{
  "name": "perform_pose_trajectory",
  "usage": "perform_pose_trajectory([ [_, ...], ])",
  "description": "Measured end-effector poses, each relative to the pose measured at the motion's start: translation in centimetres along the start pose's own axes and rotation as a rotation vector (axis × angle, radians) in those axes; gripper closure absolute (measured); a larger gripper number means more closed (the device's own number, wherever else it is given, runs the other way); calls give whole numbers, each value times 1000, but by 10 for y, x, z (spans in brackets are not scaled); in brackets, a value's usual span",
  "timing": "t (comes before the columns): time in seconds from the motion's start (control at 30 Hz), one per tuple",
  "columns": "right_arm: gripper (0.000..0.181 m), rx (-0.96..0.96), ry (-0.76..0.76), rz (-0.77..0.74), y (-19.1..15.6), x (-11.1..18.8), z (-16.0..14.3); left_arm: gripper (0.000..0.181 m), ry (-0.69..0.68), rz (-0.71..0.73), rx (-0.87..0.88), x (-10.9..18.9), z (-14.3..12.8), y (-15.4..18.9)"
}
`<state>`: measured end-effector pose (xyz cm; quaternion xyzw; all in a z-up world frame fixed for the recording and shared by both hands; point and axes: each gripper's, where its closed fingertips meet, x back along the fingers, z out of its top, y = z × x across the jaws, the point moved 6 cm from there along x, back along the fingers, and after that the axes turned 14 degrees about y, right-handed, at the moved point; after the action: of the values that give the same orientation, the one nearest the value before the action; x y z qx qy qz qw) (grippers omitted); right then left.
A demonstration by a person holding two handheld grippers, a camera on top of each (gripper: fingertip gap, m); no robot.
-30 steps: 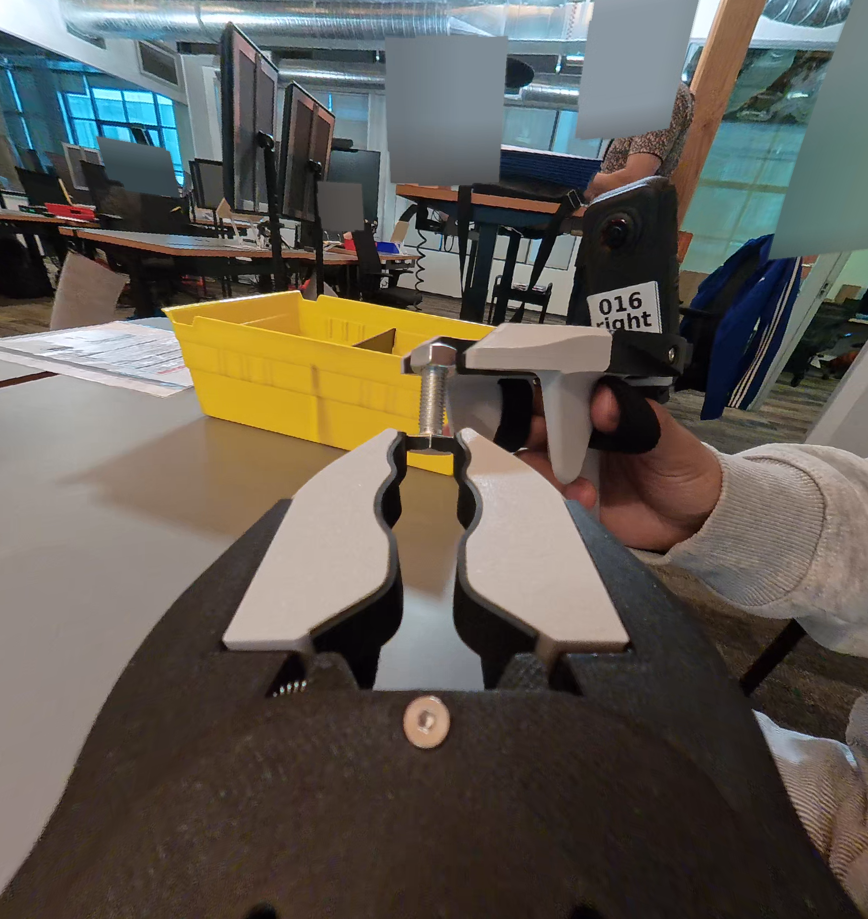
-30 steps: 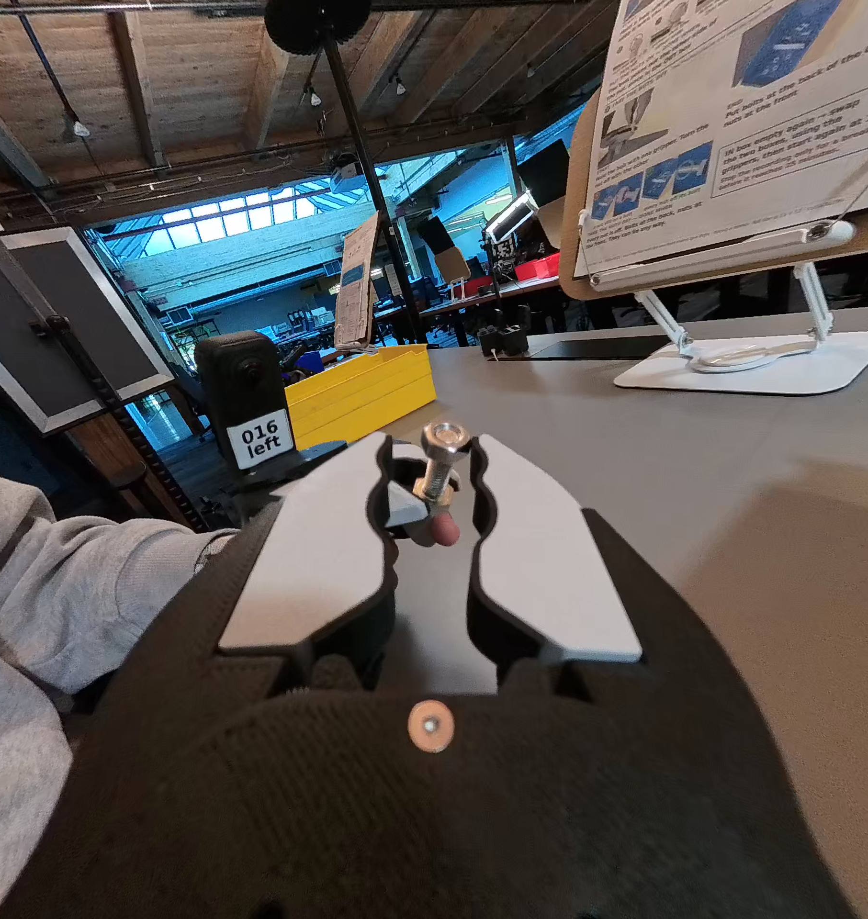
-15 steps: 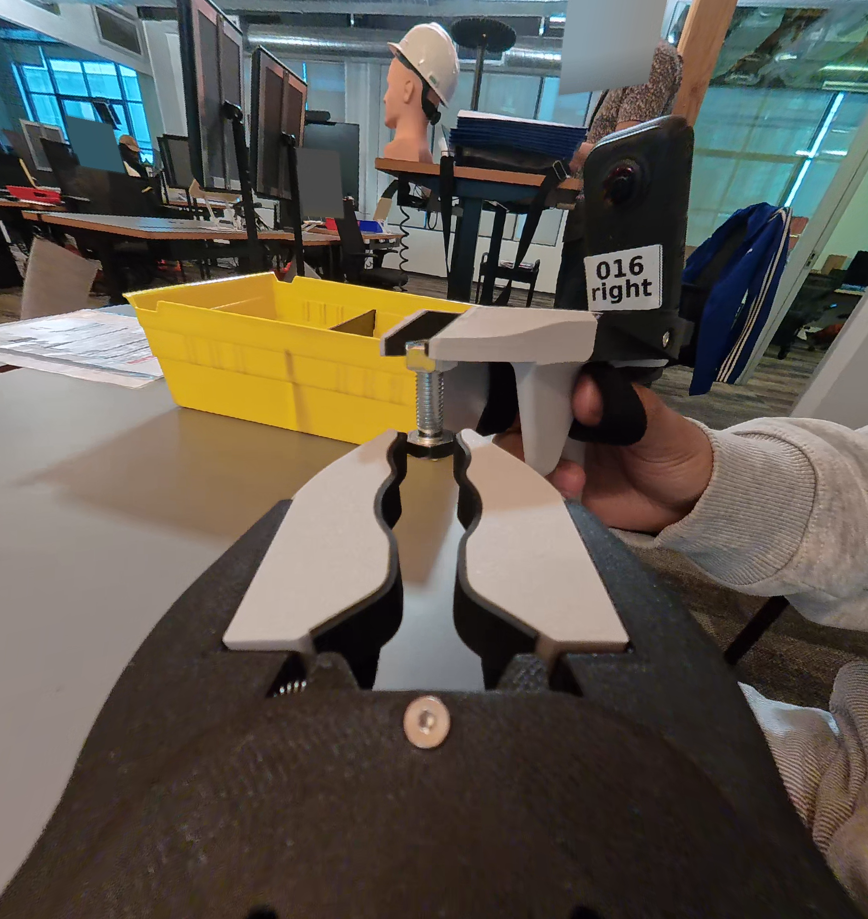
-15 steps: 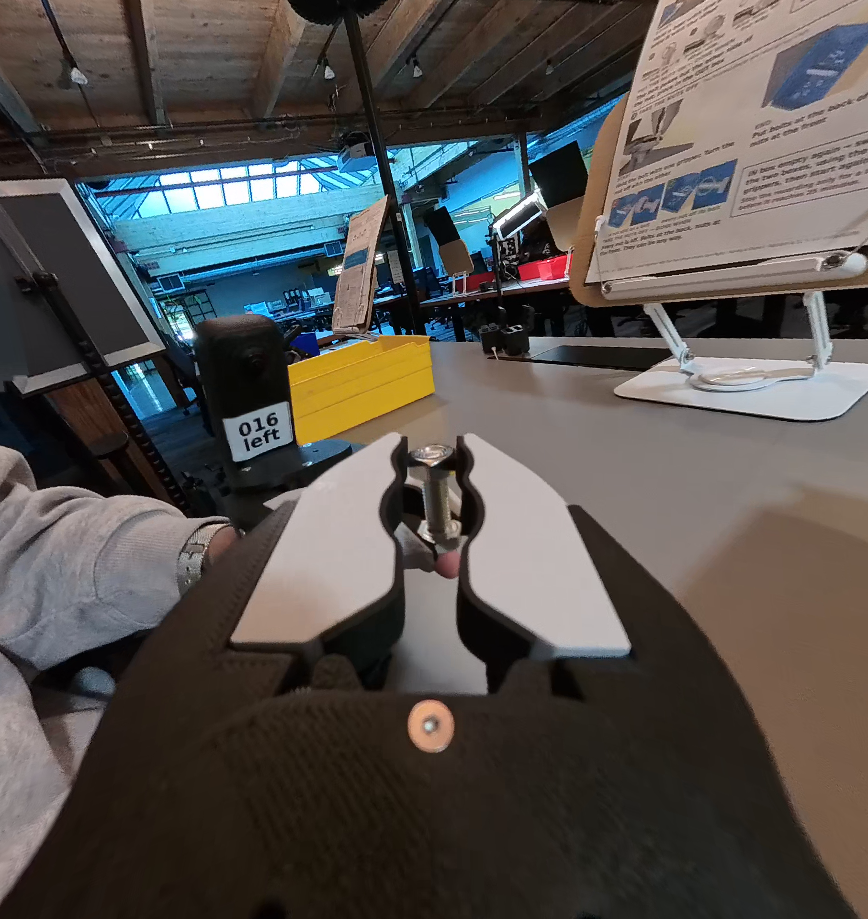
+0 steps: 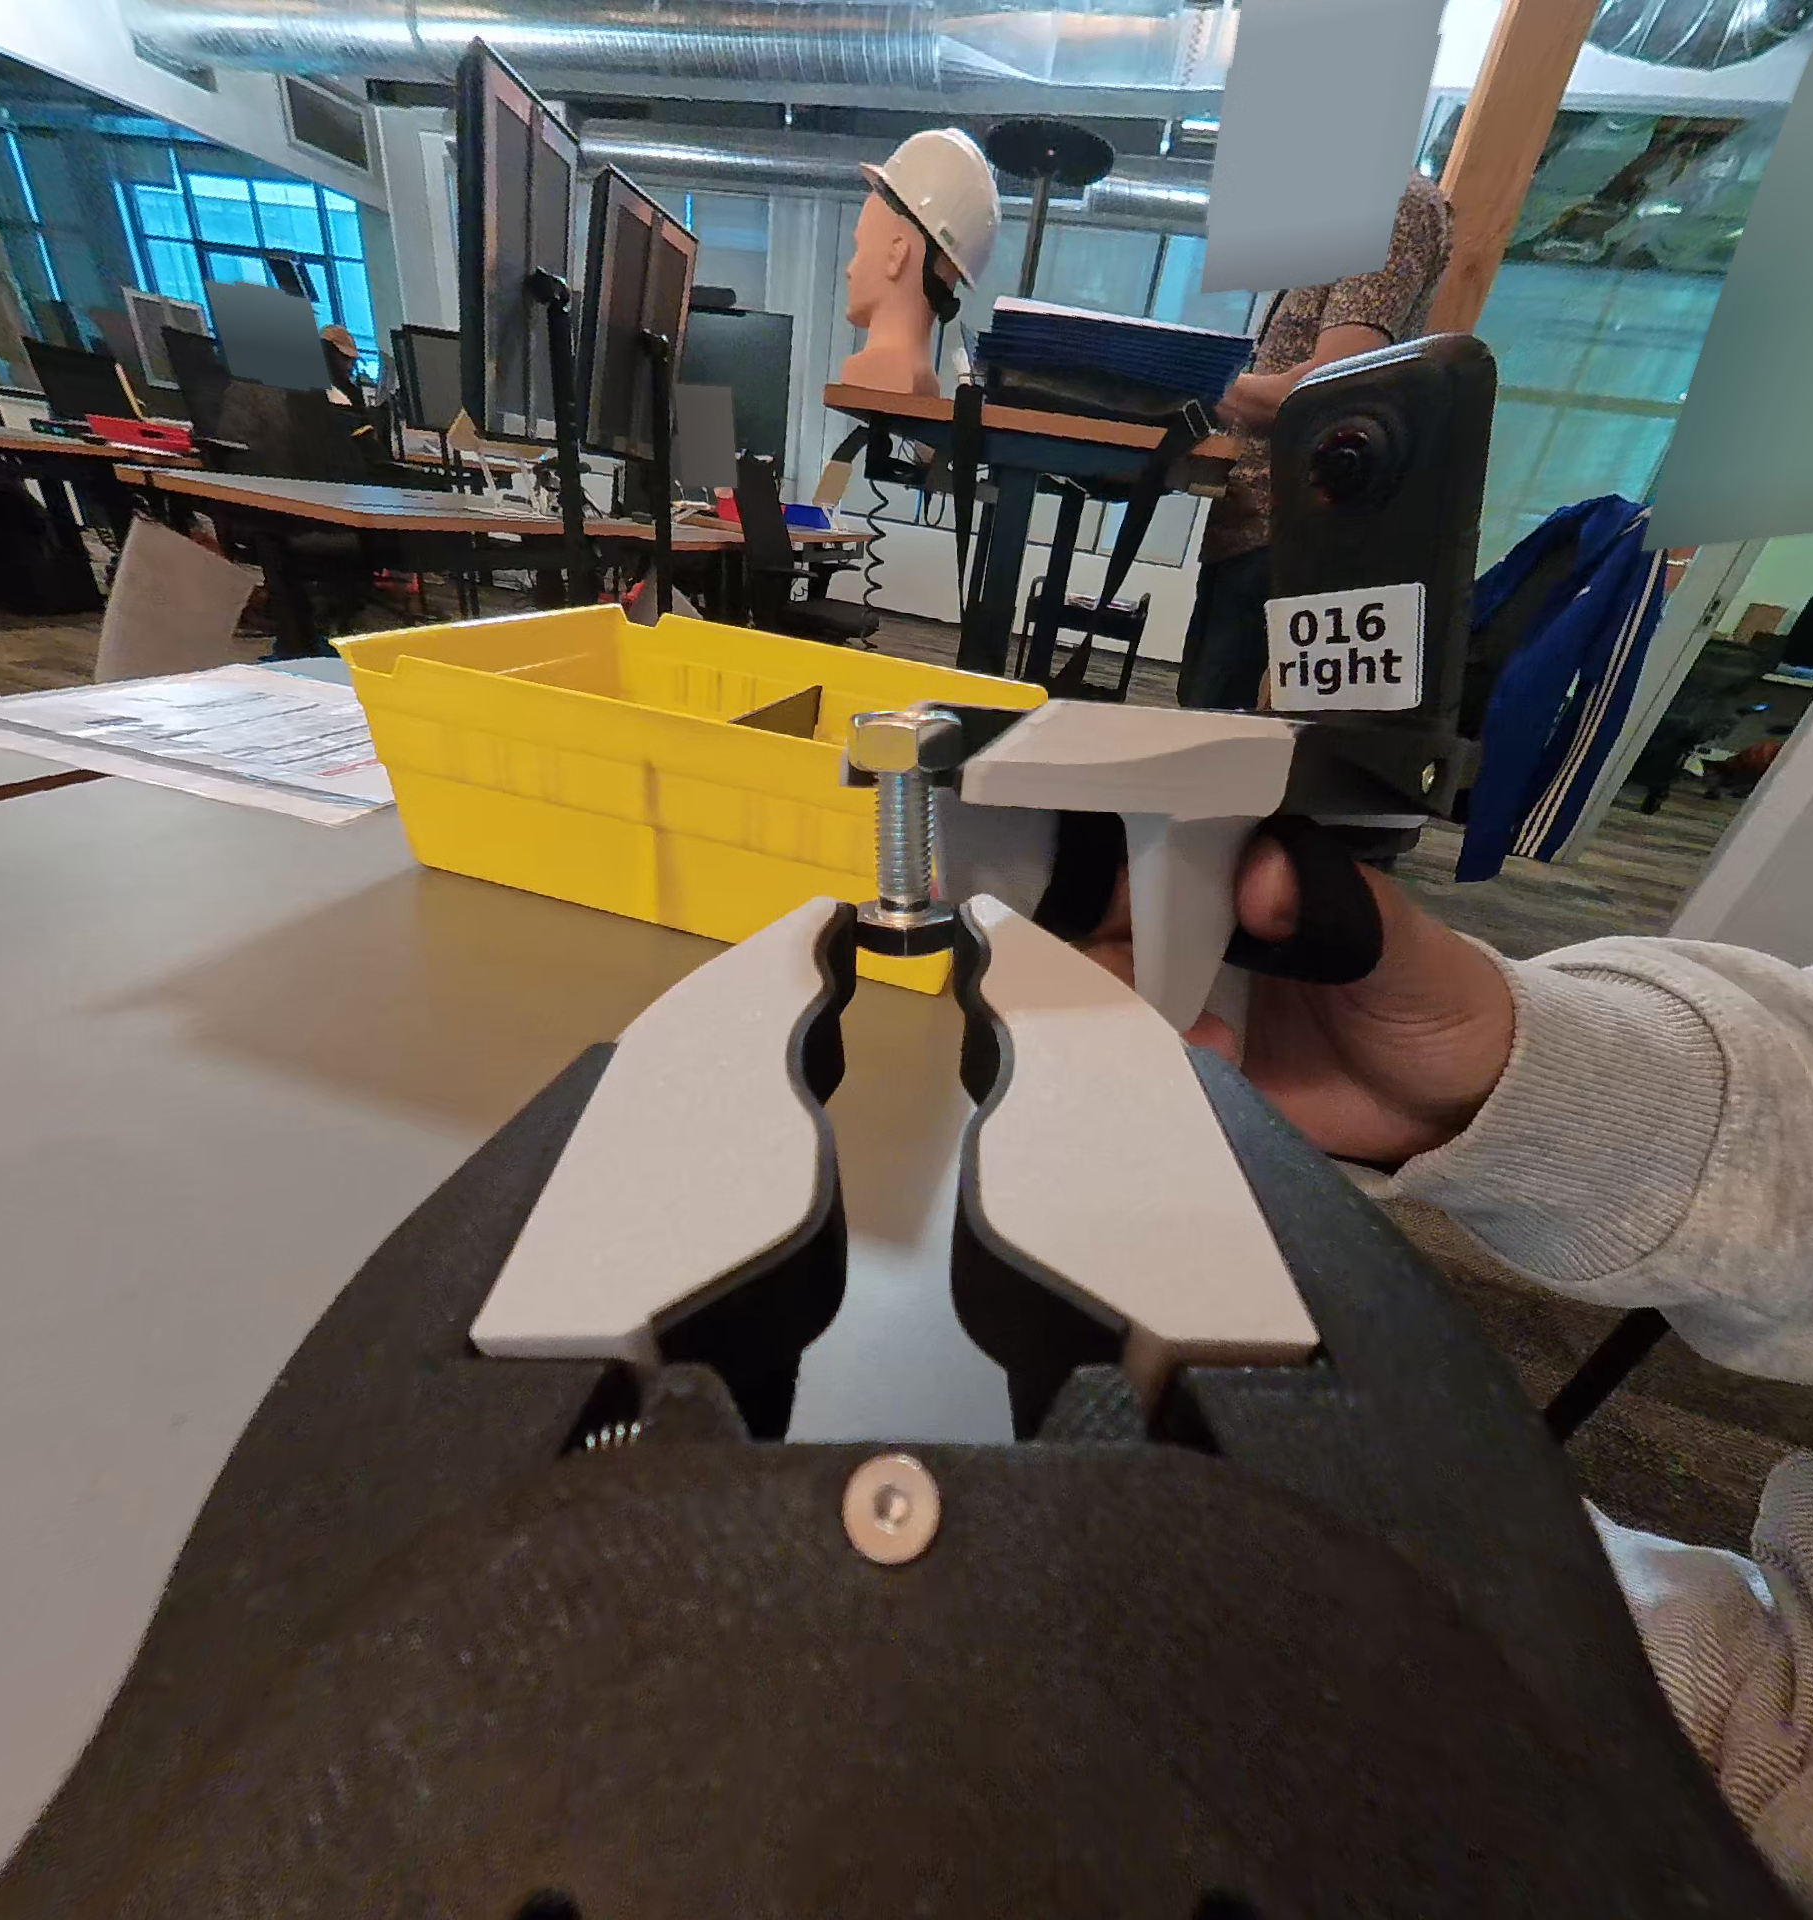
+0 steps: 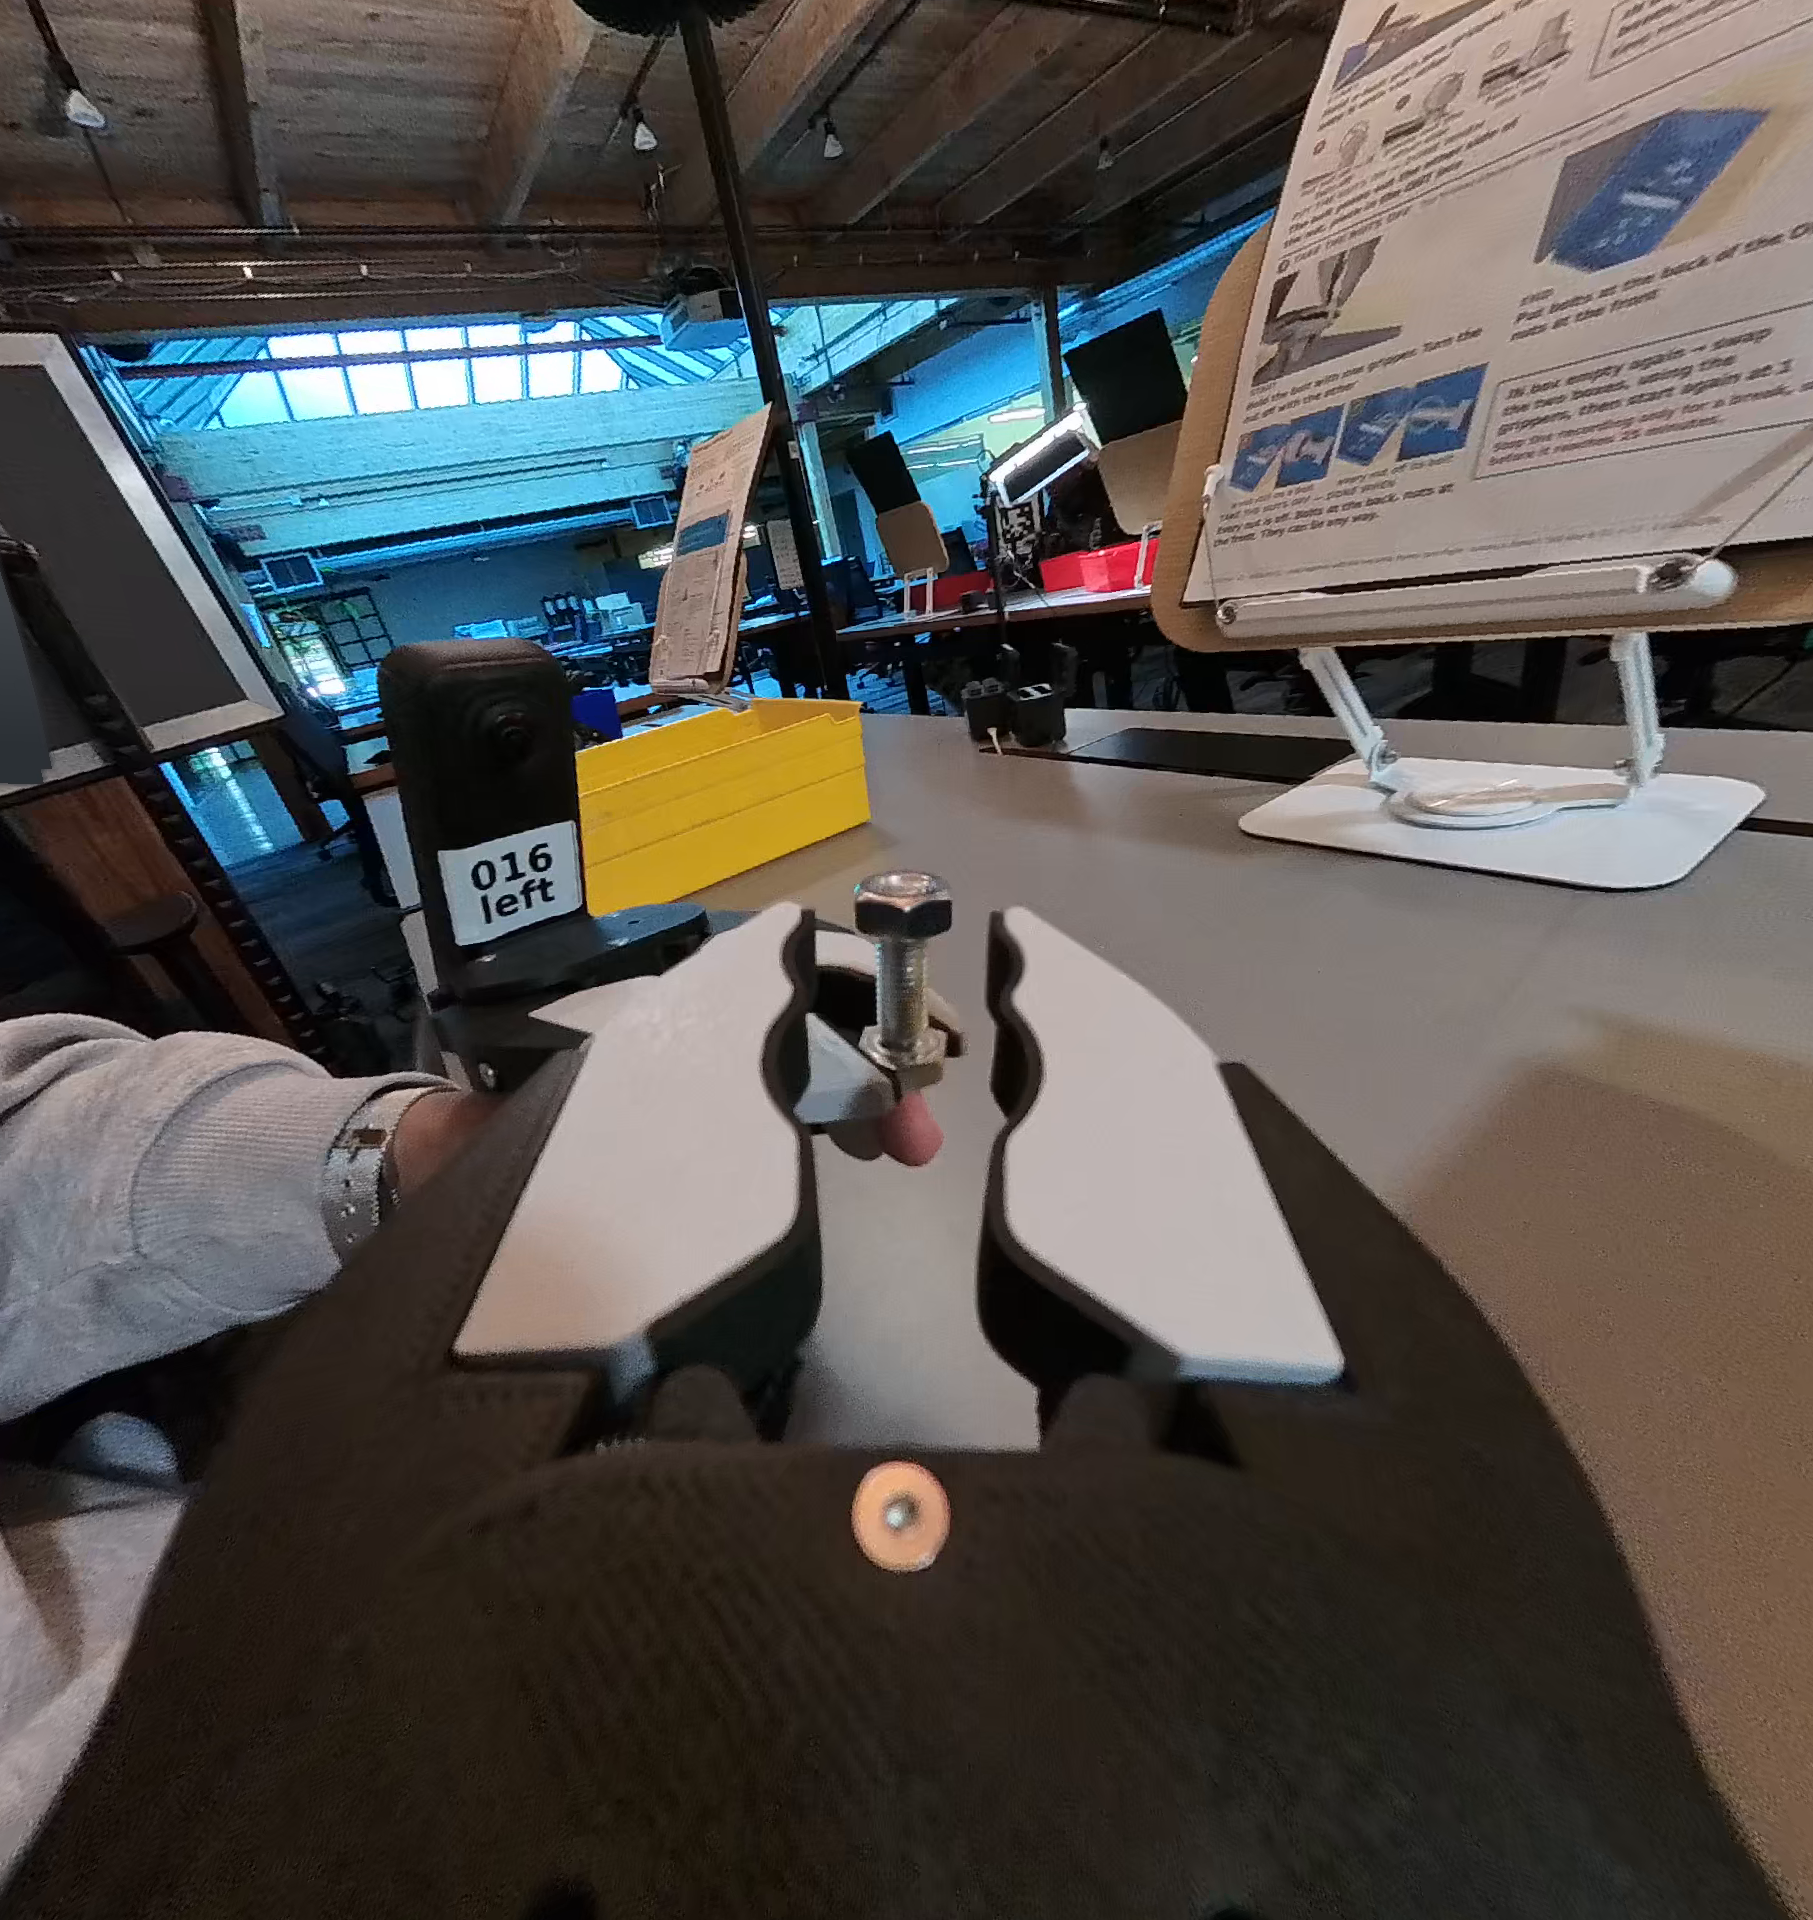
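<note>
Grey table point(image 5: 206, 1039) in open workshop. Near: left gripper point(image 5: 902, 916) closed on nut point(image 5: 904, 932) at foot of upright bolt point(image 5: 899, 831). Beyond: right gripper point(image 6: 897, 925) parted, flanking bolt head without visible contact, holding nothing. Far left: yellow bin point(image 5: 569, 790). Risk, as judged: only narrow fingertip contact on nut; any slip or tilt likely to drop bolt onto table.

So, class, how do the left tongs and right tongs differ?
The left tongs are shut on the nut; the right tongs are open, flanking the bolt head without touching. The left tongs sit at the bolt's lower end, the right tongs at its top. Both have grey fingers.
</note>
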<state>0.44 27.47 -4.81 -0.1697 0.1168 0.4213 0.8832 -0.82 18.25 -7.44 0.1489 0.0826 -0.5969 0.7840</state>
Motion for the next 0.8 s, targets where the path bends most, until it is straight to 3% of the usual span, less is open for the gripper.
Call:
perform_pose_trajectory([
  [0.17, 159, 4, -1, 2, 0, 1, 1, 163, 5, 2, 7, 0, 0, 0],
  [0.8, 147, 12, 2, 38, -8, -3, -2, 163, -31, -34, -11, -3, -6, 8],
])
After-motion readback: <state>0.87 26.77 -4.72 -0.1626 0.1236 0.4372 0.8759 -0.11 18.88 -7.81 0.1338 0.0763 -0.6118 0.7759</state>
